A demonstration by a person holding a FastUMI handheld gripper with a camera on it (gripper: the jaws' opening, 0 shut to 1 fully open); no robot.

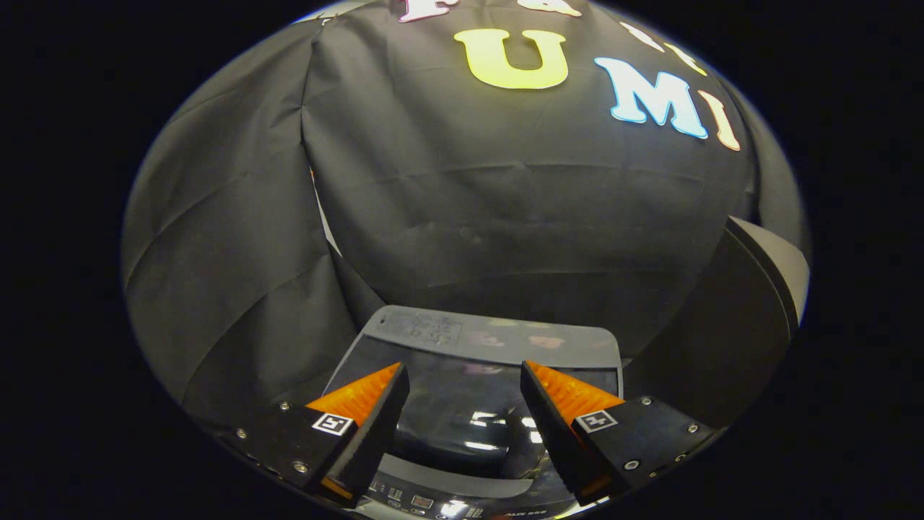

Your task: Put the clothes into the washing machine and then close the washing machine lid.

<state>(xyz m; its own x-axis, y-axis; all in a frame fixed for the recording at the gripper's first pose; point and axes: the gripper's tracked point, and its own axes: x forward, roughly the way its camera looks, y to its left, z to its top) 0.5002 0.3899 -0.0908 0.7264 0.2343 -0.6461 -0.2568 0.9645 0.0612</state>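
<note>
- Gripper view: gripper (463, 383) sits above the washing machine (476, 404), looking forward and down over its top.
- Fingers (364, 422) spread wide apart, nothing between them, nothing touching the pads. Not pinching anything.
- Washing machine lid (469, 415) is down flat over the tub: dark glossy panel, lamp reflections on it, showing in the gap between the two fingers and just ahead of them.
- Tub contents: can't tell. Lid is dark and reflective, no clear look through it, so no clothes can be made out from here.
- Grey rear panel (498, 334) of the machine lies beyond the fingertips, at the far edge of the lid; faint printing on its left part, too small to make out.
- Control strip (426, 502) with small buttons and a display runs along the machine's near edge, below and between the finger bases.
- Black cloth booth wall (505, 217) hangs close behind the machine and wraps around on the left side too, creased and folded.
- Dark curved panel with a lighter grey edge (765, 289) stands to the right of the machine, beyond the right finger. Can't tell what it is.
- Nothing lies on top of the lid.
</note>
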